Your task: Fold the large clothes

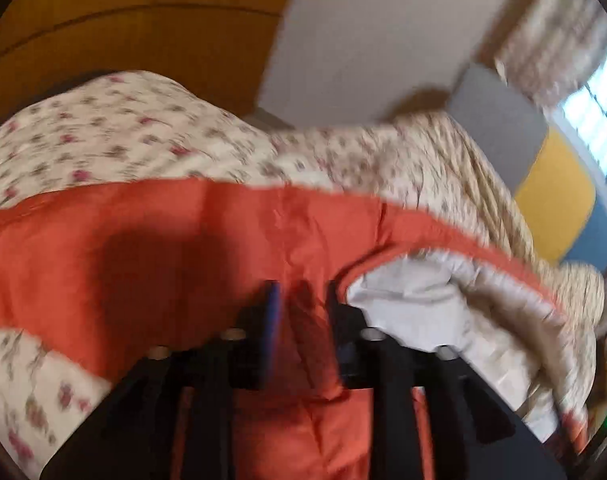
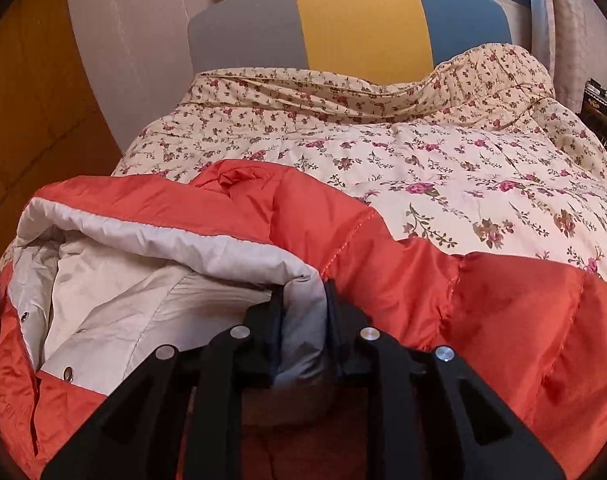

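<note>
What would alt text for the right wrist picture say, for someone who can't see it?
An orange jacket lies on a floral quilt, its pale lining showing; the right gripper has its jaws closed on the lining's edge. Behind stands a grey, yellow and blue headboard.

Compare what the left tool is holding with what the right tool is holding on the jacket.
The left tool pinches plain orange outer fabric of the jacket; the right tool pinches the pale grey lining at the rolled edge. The left view is motion-blurred and tilted; the right view is sharp and level. Both tools are closed on the same jacket, which lies on the floral quilt.
</note>
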Action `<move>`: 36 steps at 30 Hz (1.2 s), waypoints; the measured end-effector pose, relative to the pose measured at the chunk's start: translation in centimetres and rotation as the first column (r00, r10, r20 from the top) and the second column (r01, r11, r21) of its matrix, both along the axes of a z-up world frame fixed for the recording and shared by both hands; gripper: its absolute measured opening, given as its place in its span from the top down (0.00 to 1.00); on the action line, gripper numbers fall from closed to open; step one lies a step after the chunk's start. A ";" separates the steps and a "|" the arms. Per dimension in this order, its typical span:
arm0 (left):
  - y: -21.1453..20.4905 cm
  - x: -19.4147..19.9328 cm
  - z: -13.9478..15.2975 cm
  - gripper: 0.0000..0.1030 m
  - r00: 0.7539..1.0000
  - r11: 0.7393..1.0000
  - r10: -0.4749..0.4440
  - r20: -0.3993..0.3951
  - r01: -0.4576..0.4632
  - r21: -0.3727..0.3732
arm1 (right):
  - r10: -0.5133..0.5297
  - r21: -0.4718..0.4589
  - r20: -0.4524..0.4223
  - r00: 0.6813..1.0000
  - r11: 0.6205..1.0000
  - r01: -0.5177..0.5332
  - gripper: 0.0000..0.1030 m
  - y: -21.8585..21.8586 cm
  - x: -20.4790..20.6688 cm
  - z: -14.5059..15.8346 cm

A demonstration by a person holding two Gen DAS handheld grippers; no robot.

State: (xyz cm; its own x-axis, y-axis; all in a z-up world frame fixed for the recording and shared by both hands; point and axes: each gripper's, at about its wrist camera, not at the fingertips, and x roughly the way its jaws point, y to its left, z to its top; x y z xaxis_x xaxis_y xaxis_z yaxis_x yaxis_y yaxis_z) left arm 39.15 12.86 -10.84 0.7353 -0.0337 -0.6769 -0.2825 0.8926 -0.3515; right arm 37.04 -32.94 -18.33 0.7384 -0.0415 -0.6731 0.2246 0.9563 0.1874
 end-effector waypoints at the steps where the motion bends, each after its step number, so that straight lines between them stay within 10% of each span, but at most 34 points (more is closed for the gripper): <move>1: -0.3 -0.4 0.8 0.50 0.999 1.000 0.007 0.038 -0.007 -0.017 | 0.000 0.007 0.006 1.000 1.000 0.000 0.81 0.0 -0.1 0.0; 7: -9.4 2.9 5.9 0.49 0.969 0.975 -0.211 0.129 0.199 0.098 | -0.001 0.001 0.016 1.000 1.000 0.001 0.81 0.1 -0.1 0.1; 12: -17.3 8.0 5.4 0.49 0.930 0.918 -0.363 0.058 0.346 0.192 | -0.006 -0.030 0.020 1.000 1.000 0.007 0.81 0.5 -0.2 0.1; 18: -16.6 8.2 -2.4 0.51 0.920 0.904 -0.369 -0.135 0.388 0.177 | -0.007 -0.032 0.019 1.000 0.999 0.007 0.79 0.5 -0.2 -0.1; 24: -16.1 5.9 -4.5 0.51 0.916 0.898 -0.397 -0.059 0.401 0.184 | -0.009 -0.095 0.005 1.000 0.995 0.009 0.69 1.2 -0.5 1.6; 31: -16.2 5.7 -4.6 0.51 0.916 0.899 -0.399 -0.047 0.401 0.176 | 0.059 -0.079 0.198 0.978 0.996 -0.044 0.68 5.9 -1.5 8.3; 36: -16.1 5.6 -4.7 0.51 0.915 0.899 -0.400 -0.045 0.401 0.178 | 0.132 -0.108 0.055 0.990 0.986 -0.126 0.71 10.6 4.7 5.8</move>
